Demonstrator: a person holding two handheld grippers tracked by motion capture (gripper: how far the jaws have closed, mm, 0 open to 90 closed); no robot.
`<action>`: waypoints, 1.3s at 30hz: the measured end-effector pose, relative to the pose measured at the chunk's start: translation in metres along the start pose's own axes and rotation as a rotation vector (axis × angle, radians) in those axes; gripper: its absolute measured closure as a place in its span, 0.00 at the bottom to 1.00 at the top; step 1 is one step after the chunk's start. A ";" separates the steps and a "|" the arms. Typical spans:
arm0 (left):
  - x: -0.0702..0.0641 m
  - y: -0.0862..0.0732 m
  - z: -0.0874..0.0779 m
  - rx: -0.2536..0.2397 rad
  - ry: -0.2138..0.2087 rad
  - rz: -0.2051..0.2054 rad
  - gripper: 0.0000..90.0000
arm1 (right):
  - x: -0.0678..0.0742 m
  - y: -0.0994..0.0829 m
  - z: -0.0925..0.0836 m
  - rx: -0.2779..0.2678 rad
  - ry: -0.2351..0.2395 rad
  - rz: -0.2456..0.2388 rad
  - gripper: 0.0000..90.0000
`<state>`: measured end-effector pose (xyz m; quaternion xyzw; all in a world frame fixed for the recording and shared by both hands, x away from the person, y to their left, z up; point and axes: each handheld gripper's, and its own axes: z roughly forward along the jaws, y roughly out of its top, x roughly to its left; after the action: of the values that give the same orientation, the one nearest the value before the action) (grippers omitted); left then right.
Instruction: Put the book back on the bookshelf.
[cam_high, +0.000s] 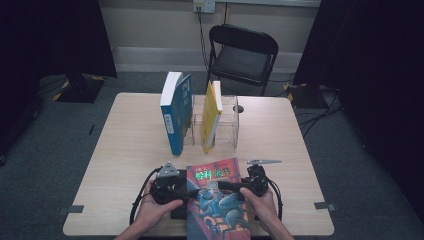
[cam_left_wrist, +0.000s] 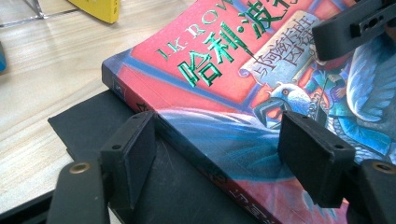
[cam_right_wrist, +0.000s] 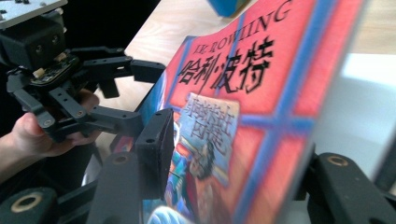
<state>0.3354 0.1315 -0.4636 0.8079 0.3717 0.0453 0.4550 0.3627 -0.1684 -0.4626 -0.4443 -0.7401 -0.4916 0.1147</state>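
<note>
The pale wooden worktop (cam_high: 125, 145) carries everything, and a black folding chair (cam_high: 243, 55) stands beyond its far edge. At the middle of the near edge lies a thick red-and-blue paperback book with green Chinese title lettering (cam_high: 216, 200), cover up, partly on a flat black mat (cam_left_wrist: 88, 126) that shows past the book's left side. Toward the far edge, at mid-width, a tall blue-and-white book (cam_high: 176, 112) stands upright just left of a clear acrylic book stand (cam_high: 227, 122), and a slimmer yellow book (cam_high: 211, 115) leans in that stand. The left gripper (cam_high: 186, 192) sits at the paperback's left side with its fingers (cam_left_wrist: 133, 156) fairly wide apart, one beside the spine on the mat and the other over the cover; whether the pads press the book cannot be told. The right gripper (cam_high: 225, 186) reaches in from the right edge, its fingers (cam_right_wrist: 156, 144) about half open around the cover, one pad close against the printed face.
</note>
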 end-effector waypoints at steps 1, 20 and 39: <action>0.000 0.000 0.000 -0.001 0.002 0.003 0.31 | 0.000 0.001 0.001 0.006 0.004 -0.001 0.54; 0.010 -0.003 -0.001 -0.050 -0.089 -0.111 0.20 | 0.023 -0.002 -0.006 -0.104 0.046 -0.155 0.90; 0.006 0.003 0.004 -0.027 -0.313 -0.119 0.41 | 0.047 0.002 -0.013 -0.192 0.061 -0.229 0.90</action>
<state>0.3432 0.1318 -0.4653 0.7755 0.3428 -0.1032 0.5200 0.3338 -0.1533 -0.4266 -0.3507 -0.7318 -0.5832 0.0373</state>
